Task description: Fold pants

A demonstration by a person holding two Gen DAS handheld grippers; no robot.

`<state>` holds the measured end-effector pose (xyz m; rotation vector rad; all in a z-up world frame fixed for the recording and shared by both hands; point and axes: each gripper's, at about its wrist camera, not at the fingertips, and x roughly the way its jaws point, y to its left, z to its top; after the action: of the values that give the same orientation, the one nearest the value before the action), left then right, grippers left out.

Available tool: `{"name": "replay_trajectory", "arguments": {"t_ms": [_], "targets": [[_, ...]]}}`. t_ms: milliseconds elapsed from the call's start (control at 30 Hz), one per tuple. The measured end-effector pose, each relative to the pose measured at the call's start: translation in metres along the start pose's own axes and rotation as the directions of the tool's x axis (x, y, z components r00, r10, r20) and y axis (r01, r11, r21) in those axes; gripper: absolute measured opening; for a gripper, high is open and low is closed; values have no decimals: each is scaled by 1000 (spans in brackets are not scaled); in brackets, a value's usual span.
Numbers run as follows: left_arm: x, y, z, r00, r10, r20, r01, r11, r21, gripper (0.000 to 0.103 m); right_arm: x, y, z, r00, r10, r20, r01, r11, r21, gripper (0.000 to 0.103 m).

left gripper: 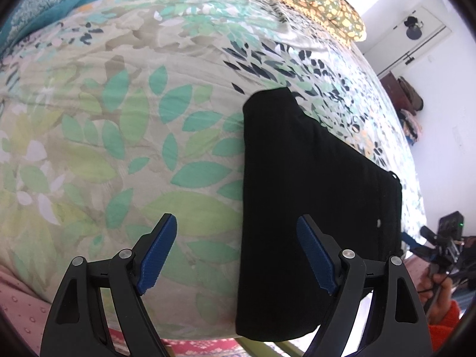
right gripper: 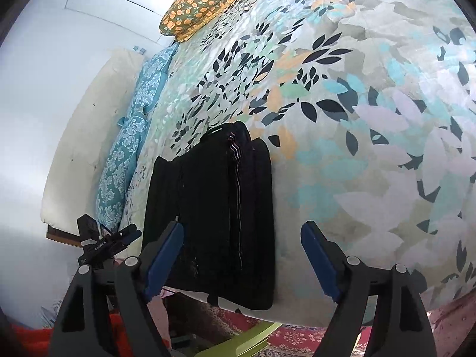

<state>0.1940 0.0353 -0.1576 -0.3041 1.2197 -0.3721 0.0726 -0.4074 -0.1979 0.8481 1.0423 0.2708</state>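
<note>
Your left gripper point(left gripper: 236, 253) and right gripper point(right gripper: 242, 257) both hang with fingers spread wide, holding nothing. The folded black pants point(left gripper: 312, 196) lie on the bedspread point(left gripper: 119, 119), just beyond your fingertips.

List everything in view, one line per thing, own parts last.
pants: one, black, folded into a compact stack near the bed's front edge.
bedspread: one, pale with green, teal and dark leaf print, covering the bed.
pillow: one, olive with orange flowers, at the far end of the bed.
teal cloth: one, teal with white damask pattern, along the bed's side.
rug: one, red patterned, on the floor below the bed.
left gripper: one, black with blue pads, open, holding nothing.
right gripper: one, black with blue pads, open, holding nothing.
</note>
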Motion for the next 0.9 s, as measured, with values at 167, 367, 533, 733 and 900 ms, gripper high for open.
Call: {"name": "replay_trajectory", "arguments": {"t_ms": [167,367,533,733,900], "targets": [[17,-10,3,997,-30,-71,33,998,48,84,25,-3,10,996,16,-93,-19,999,-36,82],[43,-19,11,983,-81,-162,92,994,60,85,57,1,19,981,12,-196,-29,996,-82,82],[60,-33,13,974,-113,-198,133,987,91,88,79,6,22,967,67,-247,-90,993,-82,92],[74,-51,17,972,-126,-197,148,983,104,85,101,26,20,959,26,-282,-71,986,-152,94],[60,-43,15,982,-113,-152,126,989,76,33,87,39,11,967,-58,-248,-7,967,-254,58]]}}
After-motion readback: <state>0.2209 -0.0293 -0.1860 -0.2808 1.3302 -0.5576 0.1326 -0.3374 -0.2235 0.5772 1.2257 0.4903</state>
